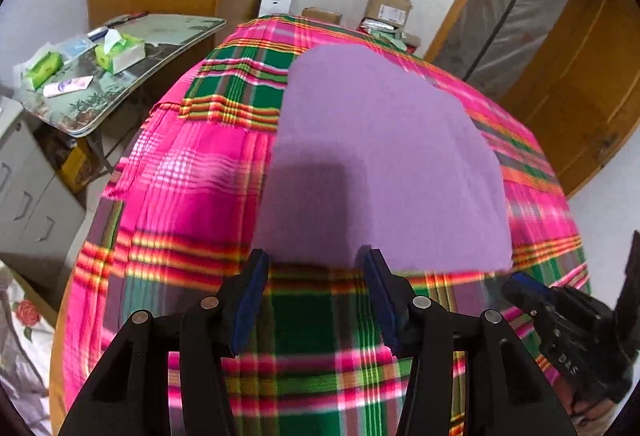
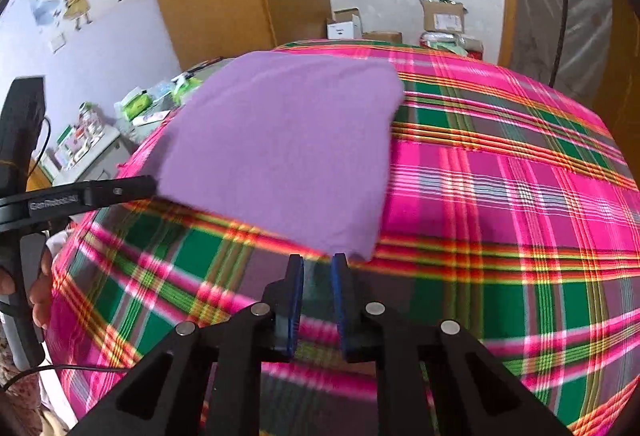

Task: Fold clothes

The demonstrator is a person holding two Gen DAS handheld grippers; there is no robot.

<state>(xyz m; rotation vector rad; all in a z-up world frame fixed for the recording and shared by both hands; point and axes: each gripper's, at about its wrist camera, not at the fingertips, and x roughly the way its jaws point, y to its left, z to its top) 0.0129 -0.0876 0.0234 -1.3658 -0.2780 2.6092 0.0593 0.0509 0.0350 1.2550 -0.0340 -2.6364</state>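
Blurred white lettering on the black left gripper (image 2: 318,264) arm at the frame's left edge, seemingly "GenRobot.AI" but not surely readable. Small pale marks on the right gripper (image 1: 520,284) body, too blurred to read. Box labels illegible.

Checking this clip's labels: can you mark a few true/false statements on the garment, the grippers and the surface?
1. The folded purple garment lies on a pink-and-green plaid cloth. True.
2. The left gripper holds the garment. False: it is open, just short of the near edge.
3. The right gripper has a narrow gap, with nothing between its fingers. True.
4. The garment is striped. False: plain purple.
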